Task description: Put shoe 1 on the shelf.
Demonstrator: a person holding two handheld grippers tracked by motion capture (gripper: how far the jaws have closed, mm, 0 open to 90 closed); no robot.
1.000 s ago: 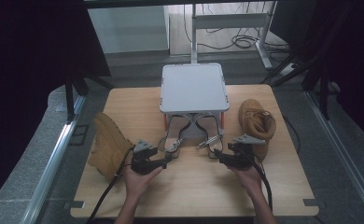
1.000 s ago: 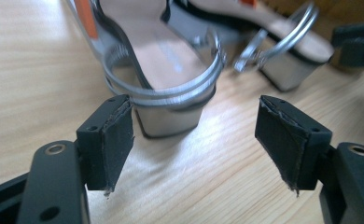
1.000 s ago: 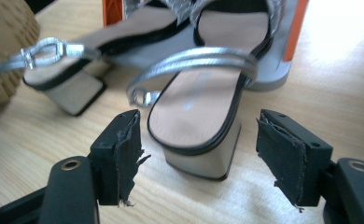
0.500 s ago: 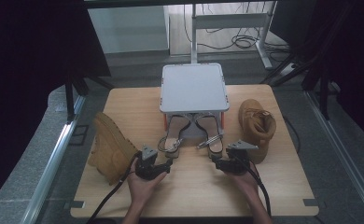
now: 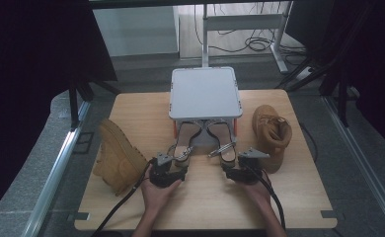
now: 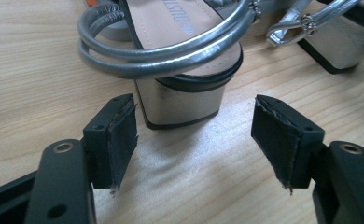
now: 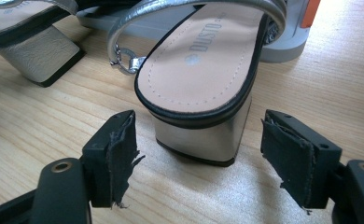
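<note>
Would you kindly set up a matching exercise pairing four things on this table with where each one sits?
Things:
1. left boot
2. right boot
3. grey shoe rack
4. silver sandals

Places:
A. far middle of the table
B. left edge, lying on its side
C. right side, standing upright
D. under the rack, heels toward the open left gripper and right gripper

Pairs: 1-B, 2-C, 3-A, 4-D

Silver-strapped sandals (image 5: 203, 143) with tan insoles; tan boots (image 5: 119, 157); pale wooden table (image 5: 205, 197).
</note>
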